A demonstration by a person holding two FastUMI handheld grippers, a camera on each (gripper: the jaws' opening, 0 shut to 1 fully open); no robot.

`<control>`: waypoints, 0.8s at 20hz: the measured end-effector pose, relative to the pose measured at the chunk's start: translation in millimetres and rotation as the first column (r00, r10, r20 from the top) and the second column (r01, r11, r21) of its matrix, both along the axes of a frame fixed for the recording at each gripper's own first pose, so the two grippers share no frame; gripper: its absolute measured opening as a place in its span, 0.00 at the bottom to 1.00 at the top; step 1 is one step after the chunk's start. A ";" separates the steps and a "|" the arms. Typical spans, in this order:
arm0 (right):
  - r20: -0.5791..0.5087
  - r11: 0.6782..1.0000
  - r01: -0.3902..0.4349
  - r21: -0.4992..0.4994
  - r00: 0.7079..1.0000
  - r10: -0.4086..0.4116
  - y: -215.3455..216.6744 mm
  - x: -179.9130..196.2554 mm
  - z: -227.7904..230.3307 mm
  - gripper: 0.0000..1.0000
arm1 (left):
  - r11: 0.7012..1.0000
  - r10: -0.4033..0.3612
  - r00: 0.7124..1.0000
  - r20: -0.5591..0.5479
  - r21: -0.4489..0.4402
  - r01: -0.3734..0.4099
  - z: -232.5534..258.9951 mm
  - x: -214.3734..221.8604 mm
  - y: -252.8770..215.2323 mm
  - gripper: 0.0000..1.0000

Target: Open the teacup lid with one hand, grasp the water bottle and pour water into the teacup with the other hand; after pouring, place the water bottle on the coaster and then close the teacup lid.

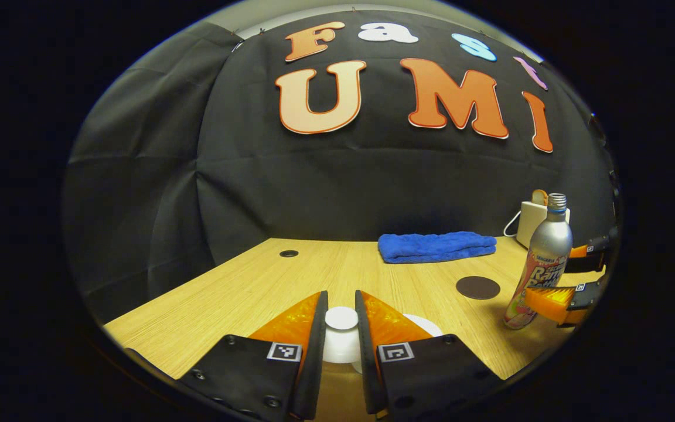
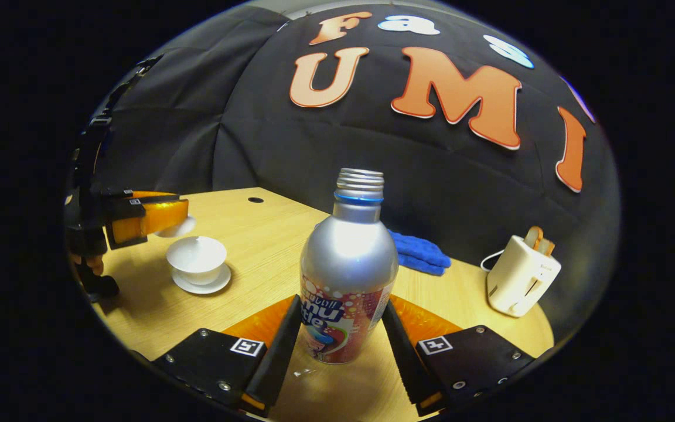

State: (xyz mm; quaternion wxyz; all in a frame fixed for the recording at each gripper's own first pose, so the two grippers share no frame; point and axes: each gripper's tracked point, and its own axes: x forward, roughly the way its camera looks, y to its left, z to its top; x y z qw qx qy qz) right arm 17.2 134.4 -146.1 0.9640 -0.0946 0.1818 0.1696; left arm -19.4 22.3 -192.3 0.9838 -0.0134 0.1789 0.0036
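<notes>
Risk, judged: lid [image 1: 341,317] could slip or drop onto teacup [image 2: 197,258] if pinch on small knob loosened; water bottle [image 2: 346,275], uncapped, could tip if bumped.

Left gripper [image 1: 341,337] level over near table [image 1: 244,281] edge, jaws narrowed either side of lid knob; contact unclear.

Right gripper [image 2: 340,346] level, low at near edge, jaws flanking upright bottle base, grip unconfirmed.

Coaster [image 1: 477,287] lay bare between bottle and blue cloth [image 1: 436,245].

Your left gripper [image 1: 341,328] pinches the white lid knob [image 1: 341,318] between its fingers. To the right, the other gripper [image 1: 554,281] brackets the upright water bottle [image 1: 542,264] near the dark coaster [image 1: 477,288].
</notes>
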 end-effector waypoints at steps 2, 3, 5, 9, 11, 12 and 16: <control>0.067 0.995 -0.003 -0.099 0.998 0.009 -4.9 5.7 11.0 0.81 | 1.000 0.013 1.000 0.002 0.008 -0.013 0.6 -1.6 11.2 0.34; 0.089 0.989 -0.006 -0.148 0.996 0.020 -6.4 8.8 14.5 0.81 | 1.000 0.020 1.000 0.000 0.019 -0.020 0.1 -2.6 17.1 0.31; 0.128 0.971 -0.024 -0.238 0.990 0.056 -4.3 19.2 22.0 0.81 | 0.999 0.030 1.000 0.000 0.027 -0.030 1.0 -5.2 26.4 0.34; 0.223 0.903 -0.018 -0.430 0.967 0.126 1.7 29.6 36.9 0.80 | 0.998 0.057 0.998 -0.002 0.028 -0.056 2.0 -12.5 44.6 0.34; 0.256 0.857 -0.012 -0.515 0.952 0.168 6.4 34.4 42.1 0.80 | 0.997 0.072 0.997 -0.005 0.023 -0.072 0.3 -15.0 52.4 0.34; 0.265 0.837 -0.012 -0.547 0.946 0.186 10.4 36.0 42.6 0.80 | 0.997 0.079 0.997 -0.008 0.015 -0.079 -0.3 -16.0 56.7 0.34; 0.277 0.763 -0.054 -0.644 0.913 0.298 33.9 34.3 42.3 0.80 | 0.994 0.107 0.994 -0.011 0.010 -0.107 -0.8 -19.6 74.2 0.34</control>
